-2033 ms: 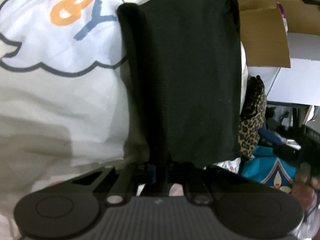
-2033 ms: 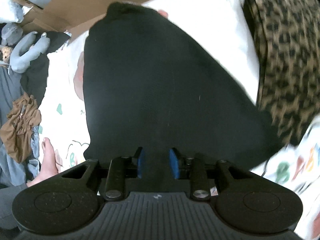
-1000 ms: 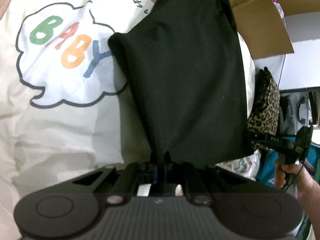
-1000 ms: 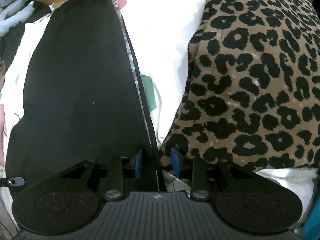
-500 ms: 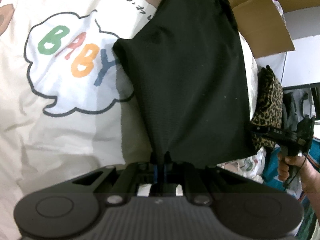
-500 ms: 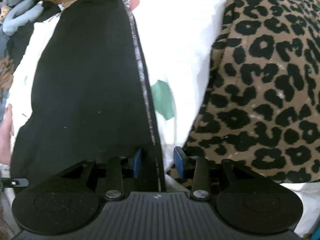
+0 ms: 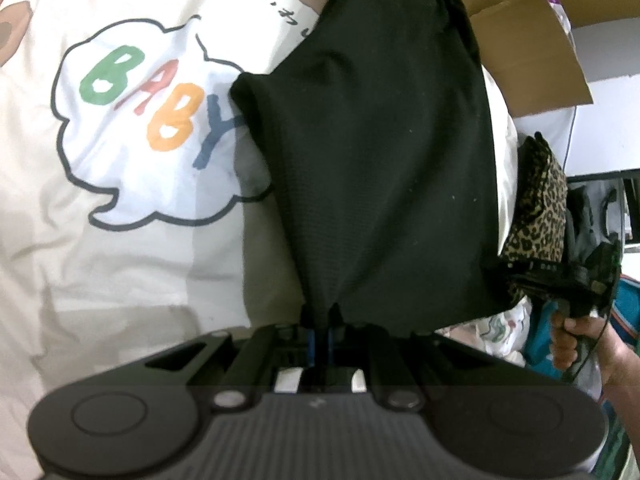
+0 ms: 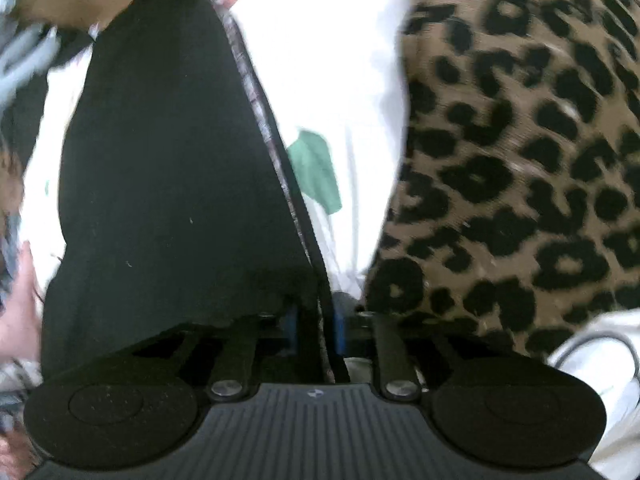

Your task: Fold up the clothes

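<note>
A black garment (image 7: pixel 384 152) lies stretched over a white sheet with a coloured "BABY" print (image 7: pixel 152 96). My left gripper (image 7: pixel 320 320) is shut on the garment's near edge. In the right wrist view the same black garment (image 8: pixel 172 168) runs away from me, with its hem along the right side. My right gripper (image 8: pixel 316 320) is shut on that hem corner. The right gripper and the hand that holds it also show in the left wrist view (image 7: pixel 576 280), at the garment's right corner.
A leopard-print cloth (image 8: pixel 520 140) lies close to the right of my right gripper, and it also shows in the left wrist view (image 7: pixel 540 208). Cardboard boxes (image 7: pixel 528 40) stand behind the sheet. Grey and brown clothes (image 8: pixel 16 64) lie at the far left.
The right gripper's jaws have closed in on the hem and the right view has shifted slightly. The left gripper has kept its hold and the garment lies spread a bit wider.
</note>
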Available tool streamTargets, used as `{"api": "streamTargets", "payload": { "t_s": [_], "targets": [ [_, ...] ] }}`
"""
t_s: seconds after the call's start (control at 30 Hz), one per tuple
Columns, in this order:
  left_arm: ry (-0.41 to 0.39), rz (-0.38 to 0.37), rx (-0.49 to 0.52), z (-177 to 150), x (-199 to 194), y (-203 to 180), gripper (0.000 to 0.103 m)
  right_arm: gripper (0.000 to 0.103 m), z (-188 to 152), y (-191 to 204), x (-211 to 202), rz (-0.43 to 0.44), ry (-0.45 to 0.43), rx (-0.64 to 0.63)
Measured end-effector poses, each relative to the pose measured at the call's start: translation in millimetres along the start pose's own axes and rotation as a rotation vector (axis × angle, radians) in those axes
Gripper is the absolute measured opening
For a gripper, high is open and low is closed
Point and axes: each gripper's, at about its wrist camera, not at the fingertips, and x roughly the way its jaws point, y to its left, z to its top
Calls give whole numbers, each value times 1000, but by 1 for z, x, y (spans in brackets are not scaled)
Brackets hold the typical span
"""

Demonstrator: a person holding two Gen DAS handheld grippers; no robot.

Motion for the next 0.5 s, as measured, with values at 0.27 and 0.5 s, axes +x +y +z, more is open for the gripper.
{"api": "streamTargets", "payload": {
  "t_s": [0.27, 0.5],
  "targets": [
    [18, 36, 26, 11, -21, -8, 6, 3, -11, 21, -30, -28, 15, 142],
    [53, 103, 67, 30, -60, -1, 6, 3, -51, 44, -44, -11, -10, 367]
  ]
}}
